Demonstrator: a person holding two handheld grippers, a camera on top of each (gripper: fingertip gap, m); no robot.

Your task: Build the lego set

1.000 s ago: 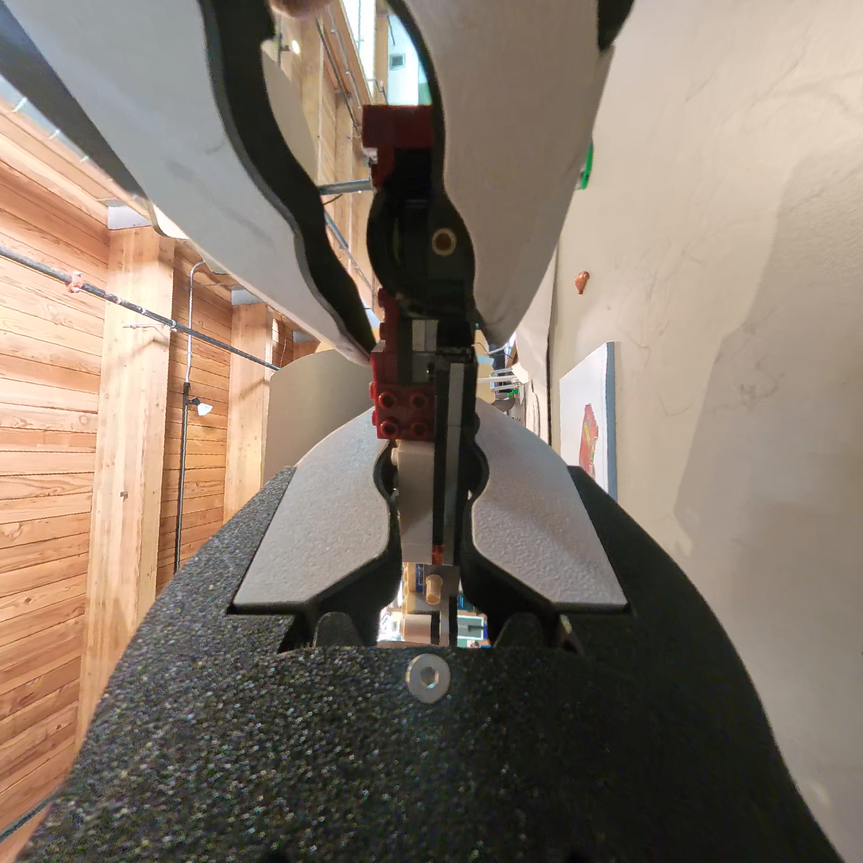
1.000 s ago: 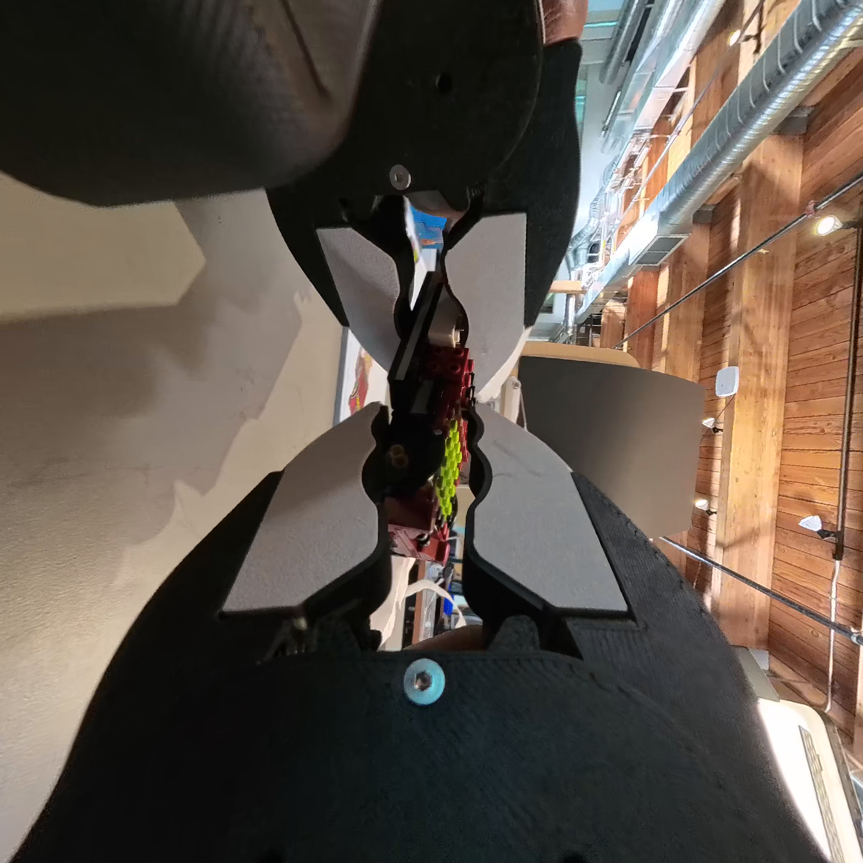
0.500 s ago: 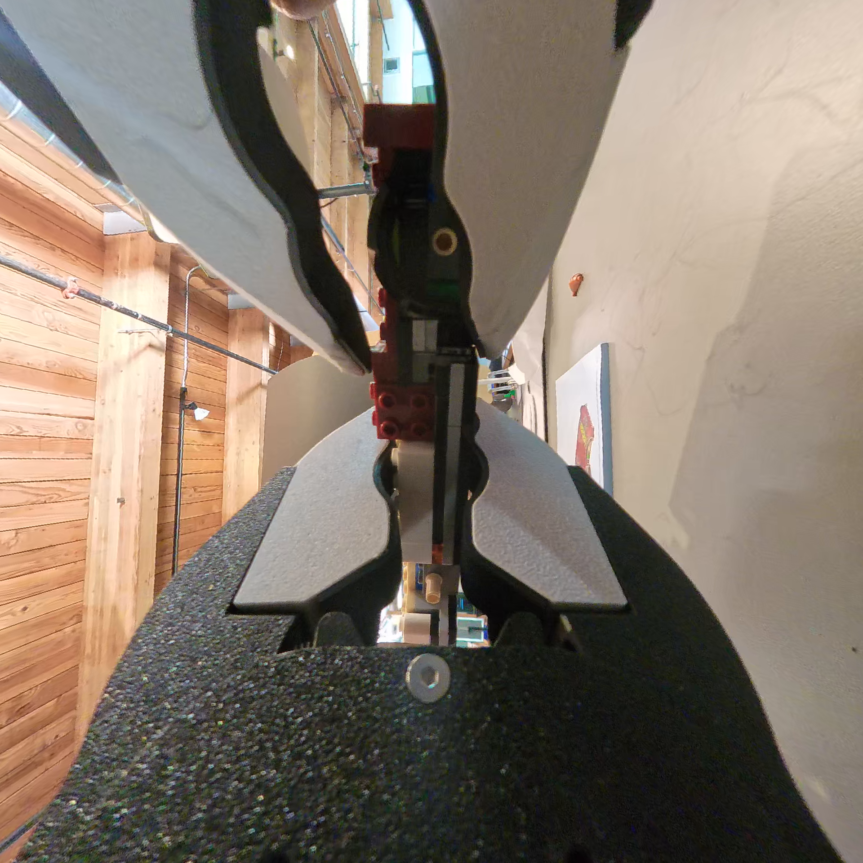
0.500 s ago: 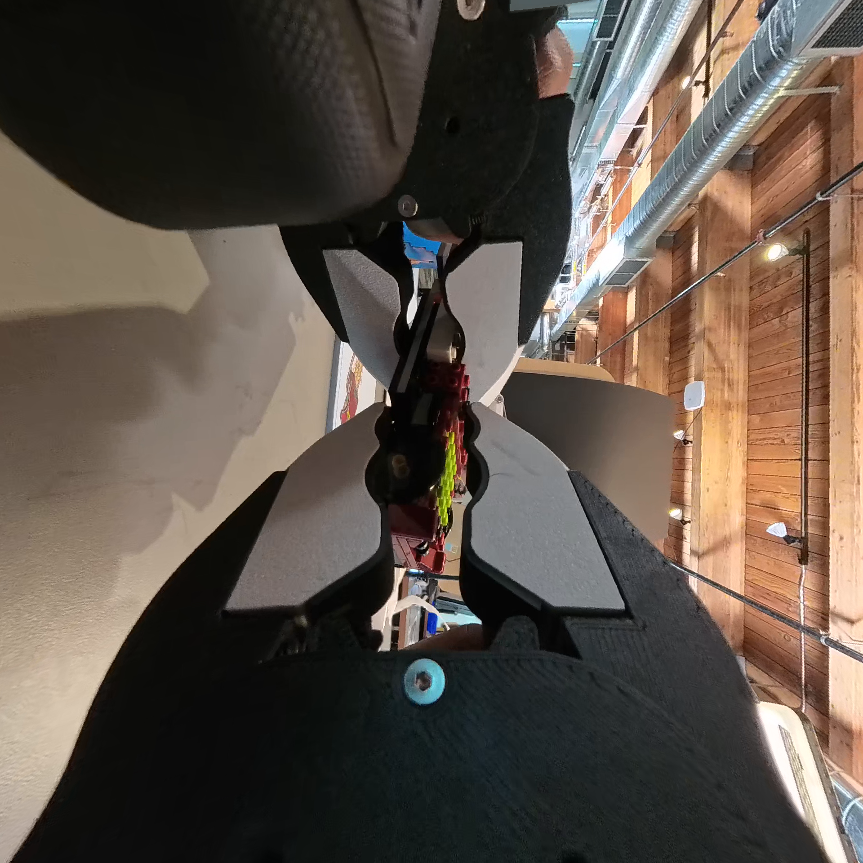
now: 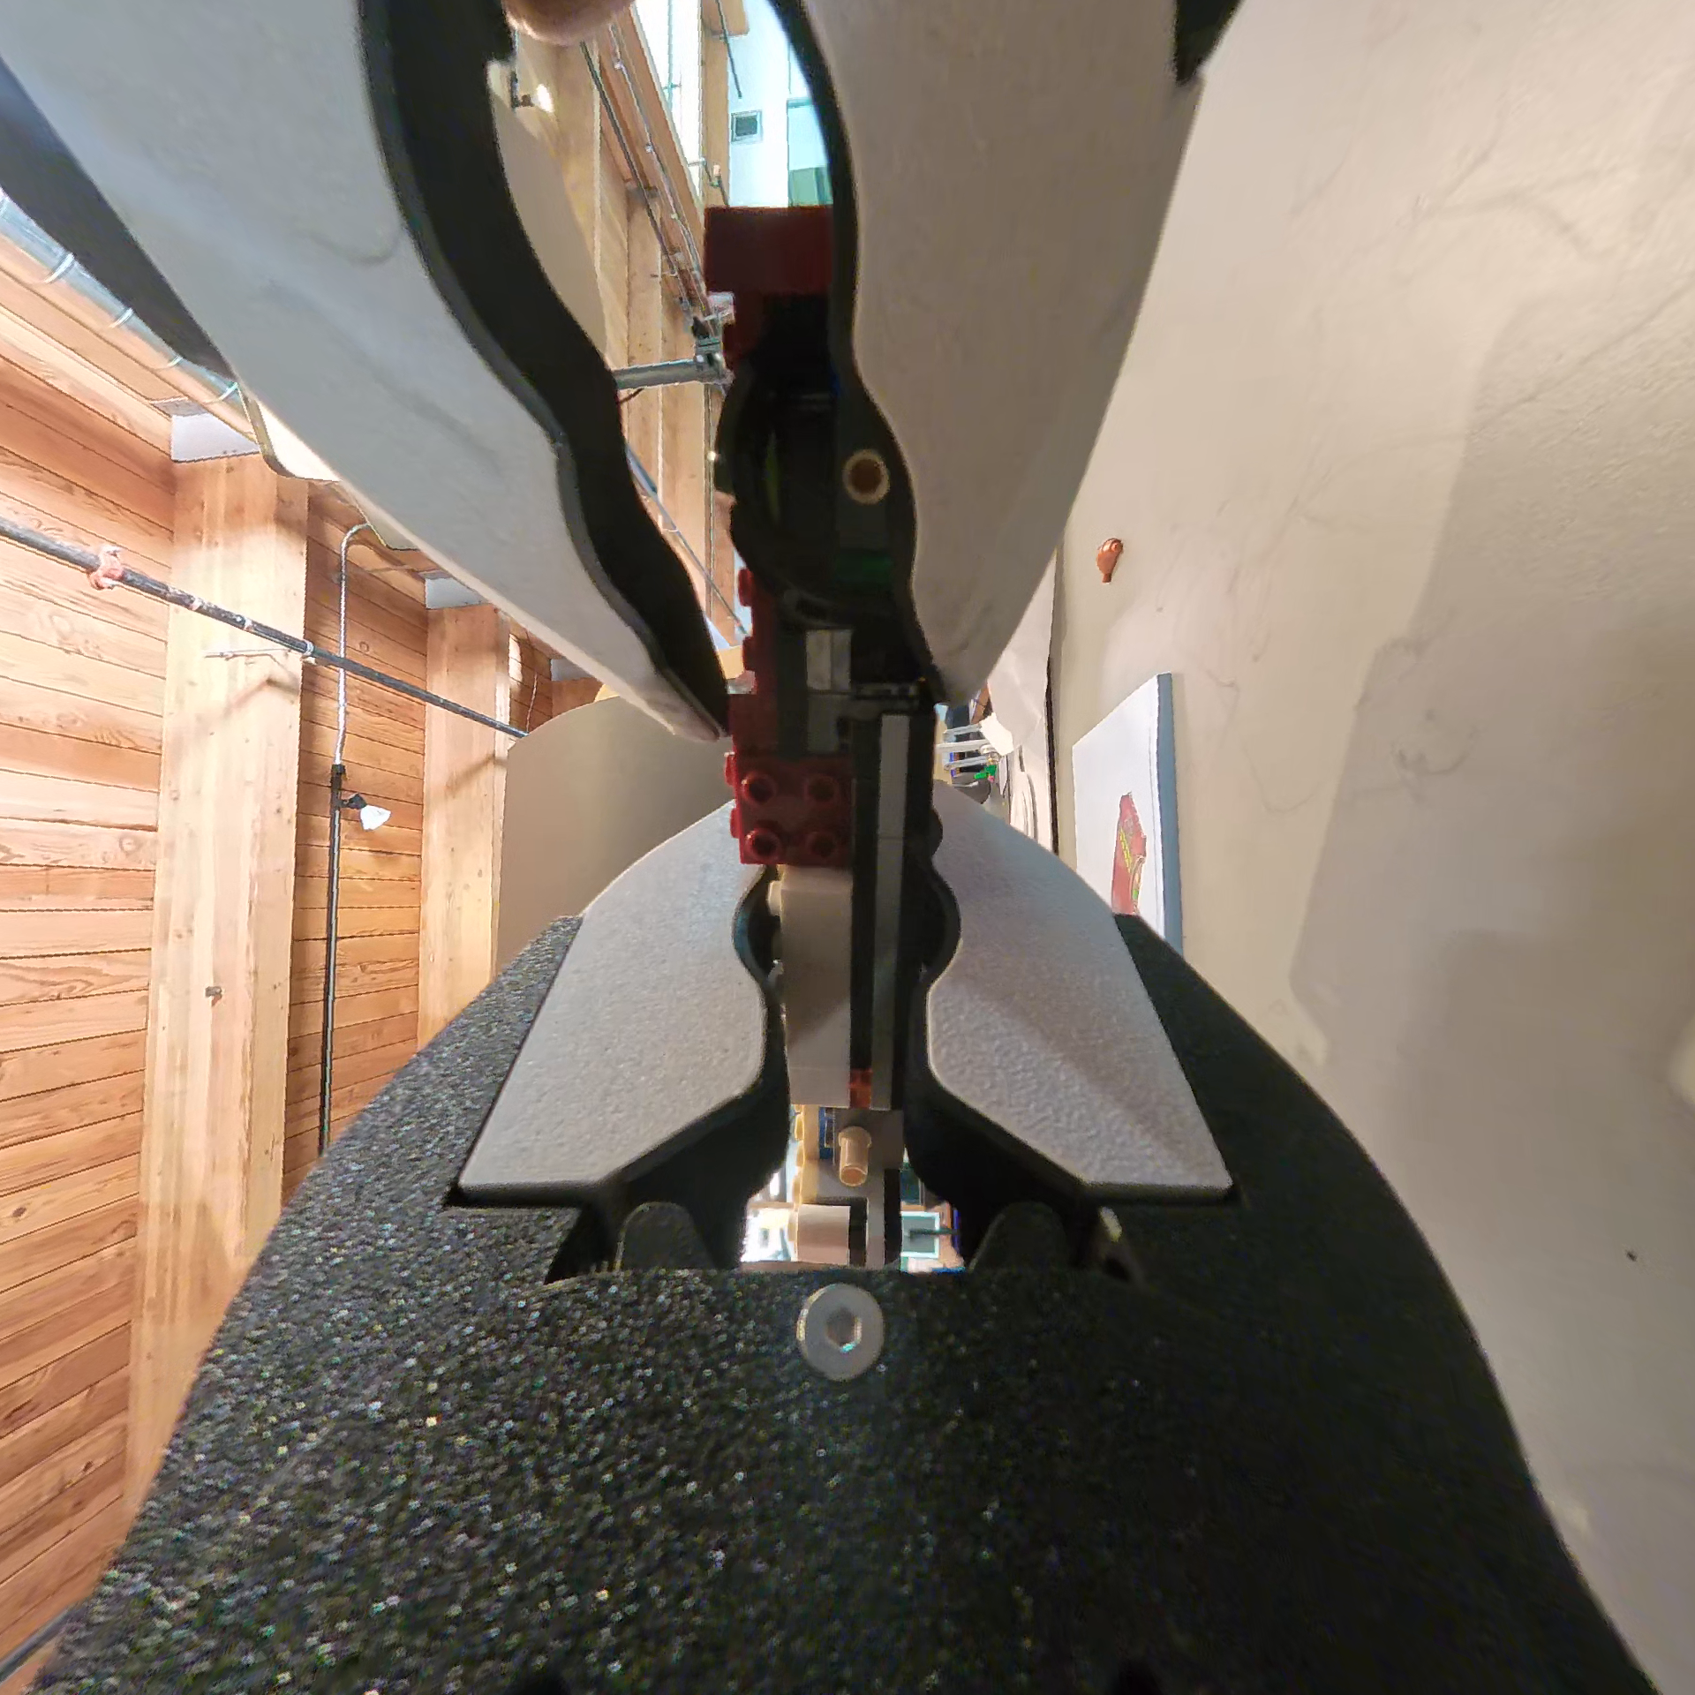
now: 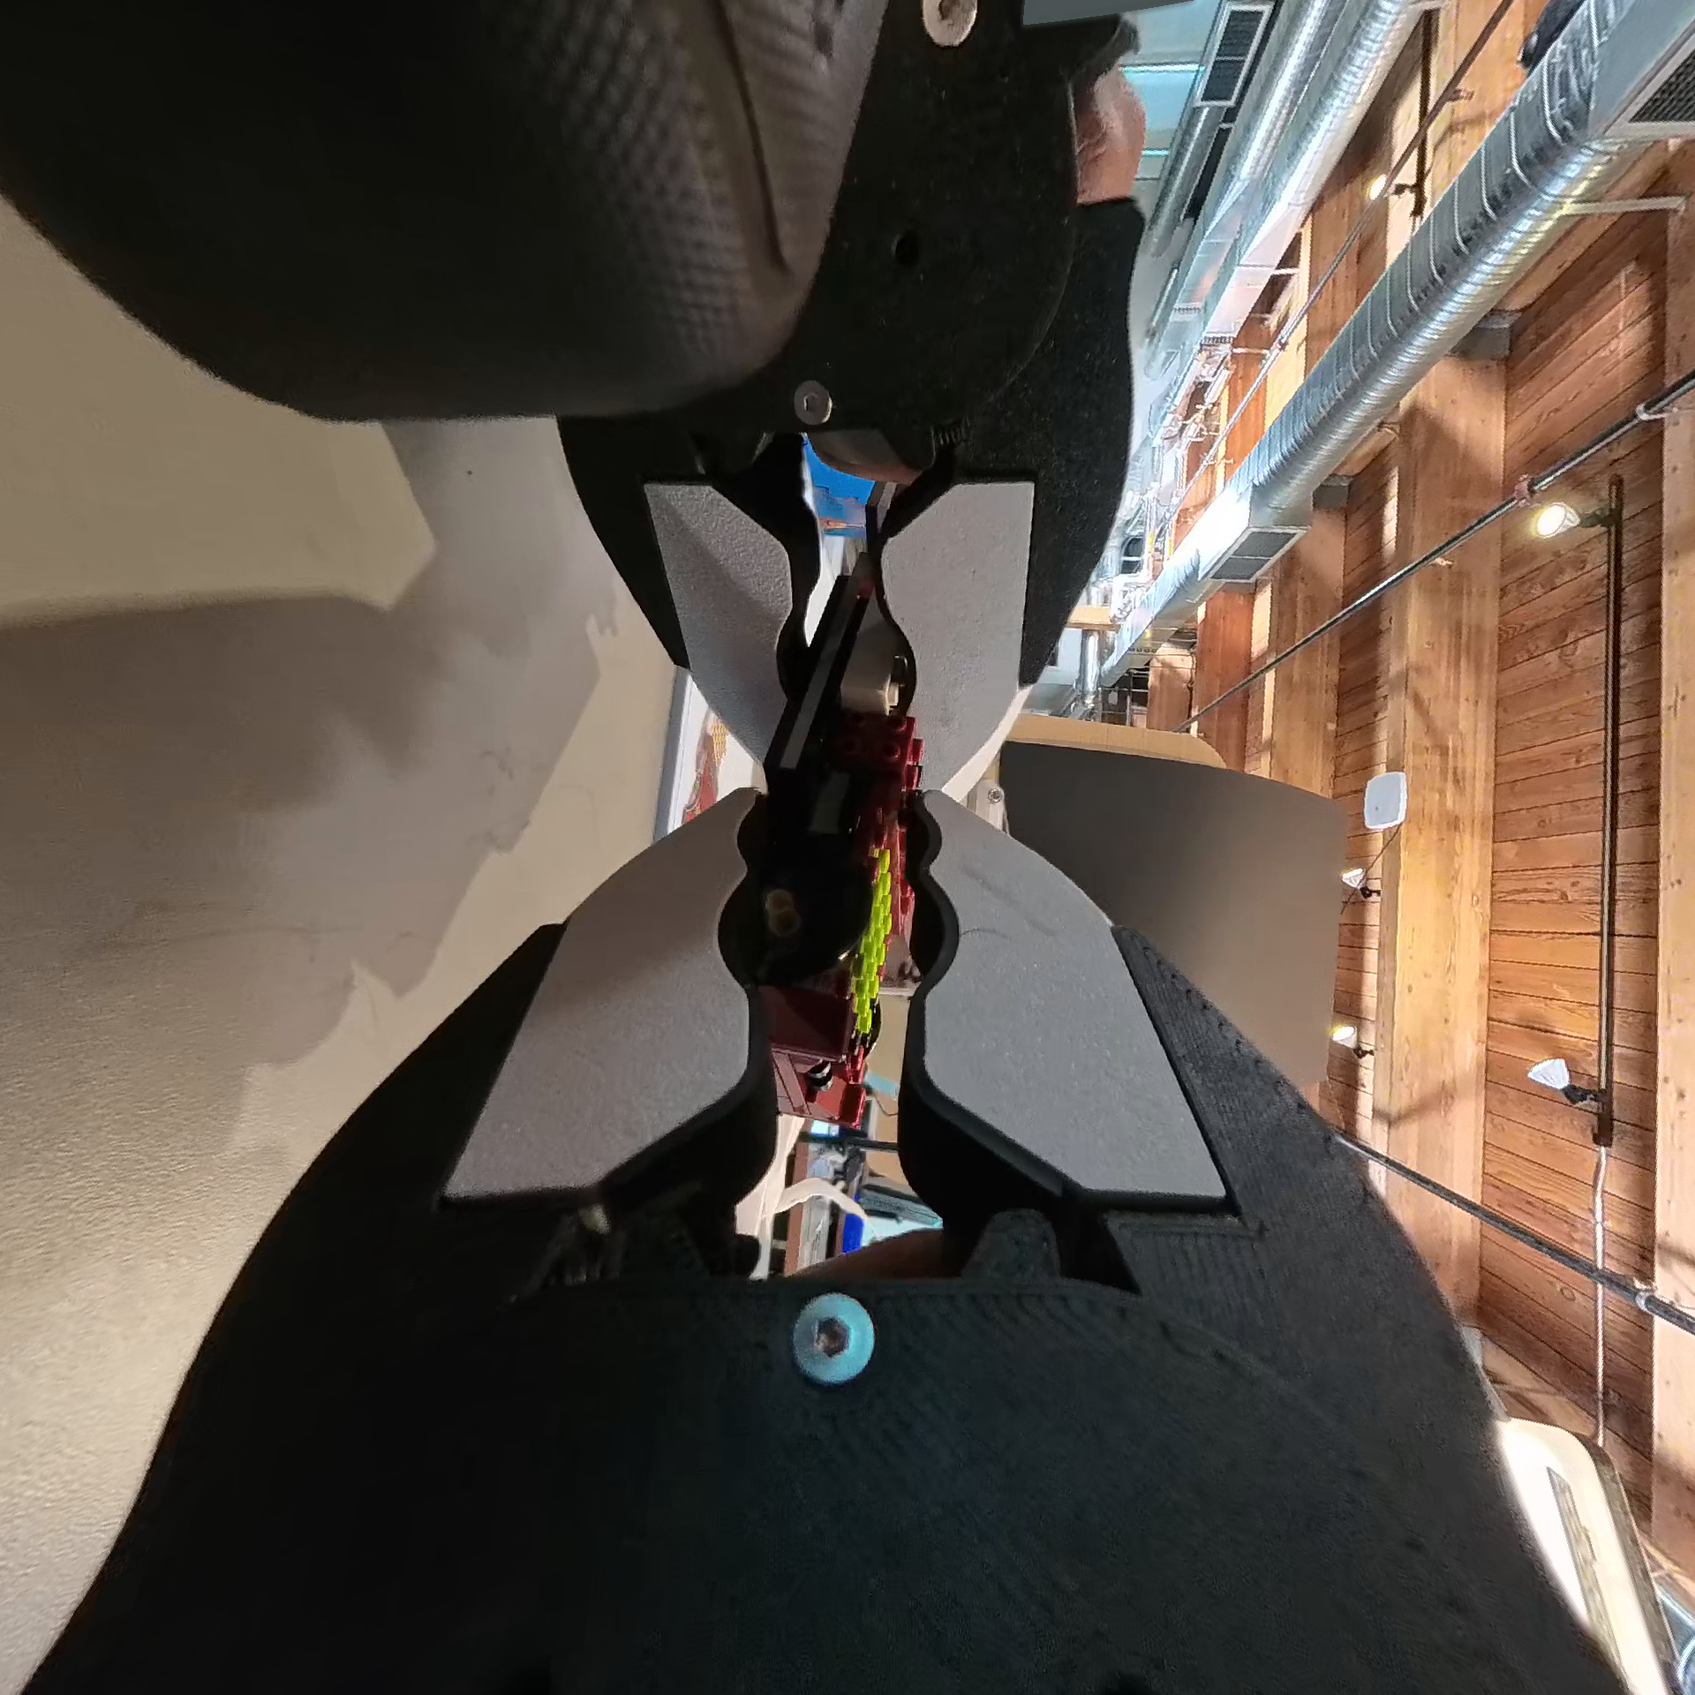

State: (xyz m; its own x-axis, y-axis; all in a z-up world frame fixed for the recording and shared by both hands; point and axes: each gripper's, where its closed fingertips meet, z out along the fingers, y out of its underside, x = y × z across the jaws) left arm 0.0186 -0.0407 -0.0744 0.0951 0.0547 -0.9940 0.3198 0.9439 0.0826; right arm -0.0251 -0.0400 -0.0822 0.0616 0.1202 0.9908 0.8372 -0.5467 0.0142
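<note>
We are gripping one brick model (image 5: 830, 798) from both ends, held up in the air between the two tools, well clear of any surface, with a plastered wall (image 5: 1376, 459) on one side and a timber wall (image 5: 138, 825) on the other. The left tool (image 5: 839, 858) is clamped on the end made of a grey piece and a long black plate, and the right tool (image 6: 830, 807) is clamped on the end with the black wheel (image 6: 793, 917), dark red bricks and a yellow-green strip (image 6: 876, 926); in each view the other tool is closing in from the top of the frame, almost tip to tip with our own. What we are judging as the main risk is the model splitting somewhere we do not intend: it is a stack of pressed-together parts, and two grips this close are leaving little length to bend or pull across, so any twist between our hands is likely going straight into the nearest stud joint. The black plate is looking skewed in the right view, so it may be levering loose. The wheel is round, so we could be sliding off it. If either grip is slipping, loose bricks are dropping with nothing beneath them in view.
</note>
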